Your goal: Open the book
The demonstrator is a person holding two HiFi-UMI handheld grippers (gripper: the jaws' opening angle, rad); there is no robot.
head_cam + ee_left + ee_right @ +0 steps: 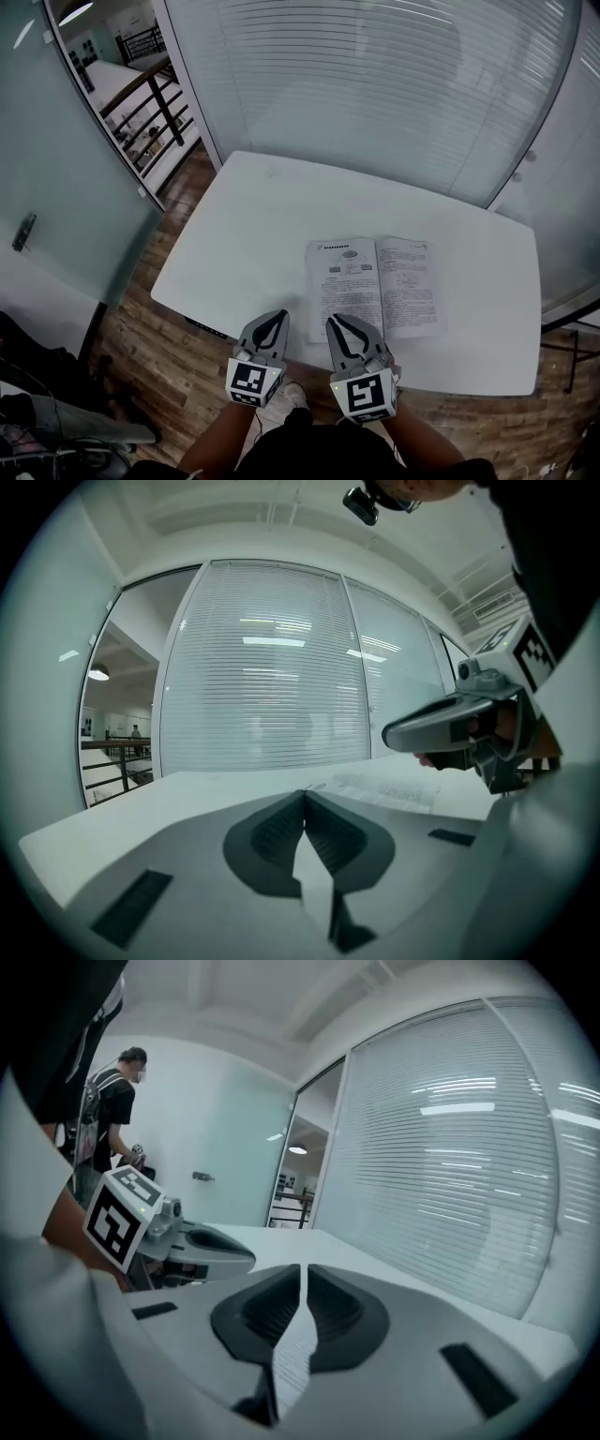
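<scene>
Left tool (pixel 275 317): jaws together, tips meeting, nothing between them. It is held at the near edge of the white surface (pixel 244 234) and points across it, close to level.

Right tool (pixel 337 322): jaws narrow, only a thin slit between the pads, nothing in the slit. It sits just beside the left tool on that tool's right. The two do not touch, and both point the same way.

Book (pixel 375 286): lies open and flat on the surface, two printed pages facing up, spine running away from the tools. It is directly ahead of the right tool, whose tips are over or just short of the near edge of the left page. I cannot tell whether they touch the paper. From the left tool the book is ahead and to the right, clear of its tips.

Beyond the book, at the far side of the surface, is a glass wall with blinds (pixel 375 84). Left of the left tool, wooden floor (pixel 169 347) and a dark railing (pixel 150 103). In the right gripper view a person (pixel 112 1119) stands in the background.
</scene>
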